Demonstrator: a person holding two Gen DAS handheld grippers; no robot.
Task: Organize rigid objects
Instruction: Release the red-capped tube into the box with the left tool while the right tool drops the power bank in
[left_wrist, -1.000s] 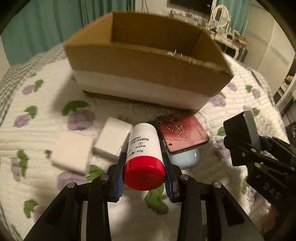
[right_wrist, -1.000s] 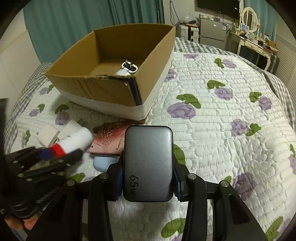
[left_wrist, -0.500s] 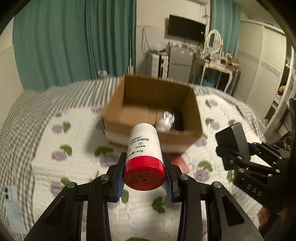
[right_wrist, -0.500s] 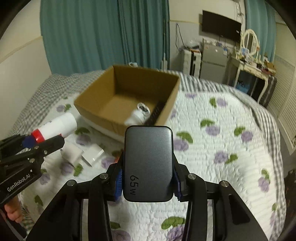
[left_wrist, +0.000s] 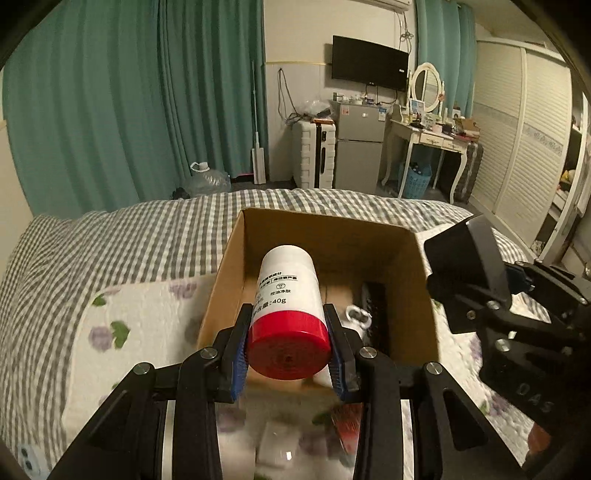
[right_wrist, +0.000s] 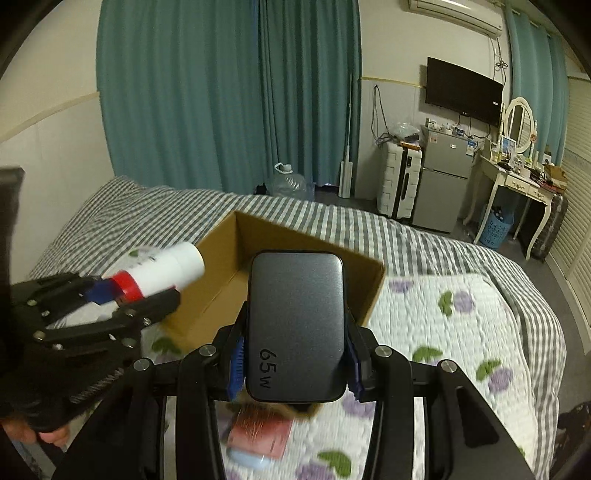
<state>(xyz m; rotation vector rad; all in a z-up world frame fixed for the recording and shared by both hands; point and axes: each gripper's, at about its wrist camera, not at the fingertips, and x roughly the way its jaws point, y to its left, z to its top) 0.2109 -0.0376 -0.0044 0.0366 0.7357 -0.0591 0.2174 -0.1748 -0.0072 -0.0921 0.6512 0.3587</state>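
My left gripper (left_wrist: 289, 356) is shut on a white bottle with a red cap (left_wrist: 286, 312) and holds it above the open cardboard box (left_wrist: 325, 230) on the bed. My right gripper (right_wrist: 295, 360) is shut on a dark grey 65 W power bank (right_wrist: 296, 325), also held over the box (right_wrist: 308, 245). A white clip-like item (left_wrist: 356, 316) and a black object (left_wrist: 375, 302) lie inside the box. The bottle (right_wrist: 162, 269) and the left gripper (right_wrist: 110, 306) show in the right wrist view. The power bank (left_wrist: 461, 258) shows in the left wrist view.
A red patterned case (right_wrist: 260, 430), a pale blue item (right_wrist: 245, 459) under it and white blocks (left_wrist: 275, 446) lie on the floral quilt (right_wrist: 461, 332) in front of the box. Teal curtains (left_wrist: 110, 110), a fridge (left_wrist: 360, 147) and a dressing table (left_wrist: 432, 136) stand beyond the bed.
Both grippers have risen from the quilt with their objects and now hang high above the box. The items on the quilt have dropped to the bottom of both views.
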